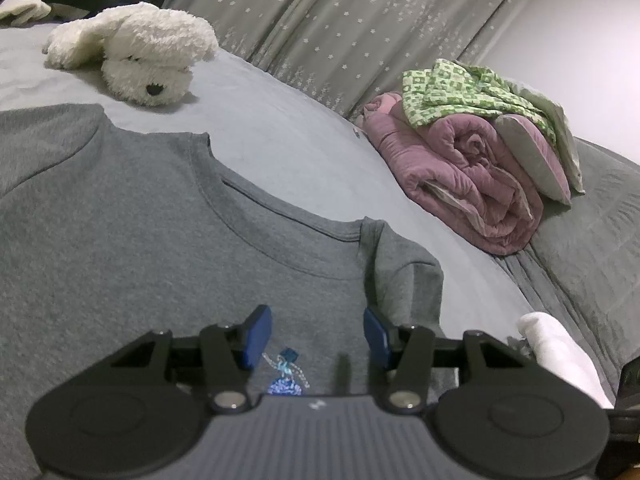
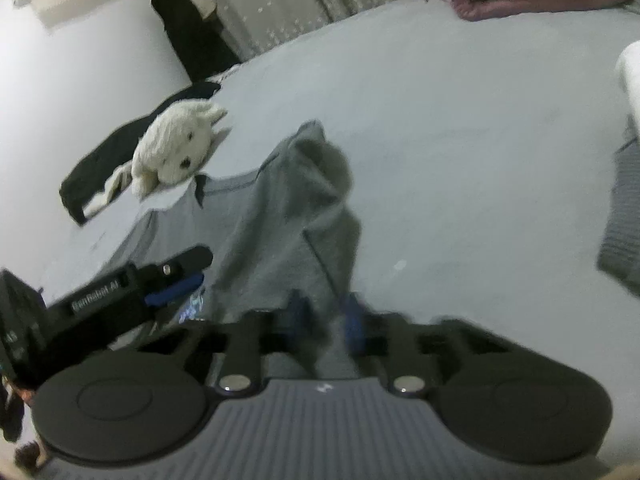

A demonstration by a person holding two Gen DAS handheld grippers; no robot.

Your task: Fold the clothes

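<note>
Left wrist view showed the left gripper [image 1: 318,336] hovering over a grey sweatshirt [image 1: 160,248] spread flat on the bed [image 1: 288,136], neckline facing away. Its blue pads [image 1: 256,336] stood apart with nothing between them, above a small blue print [image 1: 285,376] on the chest. One sleeve [image 1: 404,268] lay folded in at the right. A white plush dog [image 1: 136,52] rested beyond the collar, well apart from a rolled pink quilt [image 1: 464,184] topped by a green patterned cloth [image 1: 460,88] near the grey starred curtain [image 1: 340,20].

Right wrist view, blurred by motion, showed the right gripper [image 2: 326,316] with its jaws drawn in on a bunched fold of the same sweatshirt [image 2: 288,216], the fabric lifted into a ridge running away from the fingers. The left gripper [image 2: 176,288] sat just beside it at the left. The plush dog [image 2: 176,148] lay on a dark garment [image 2: 104,160] farther back.
</note>
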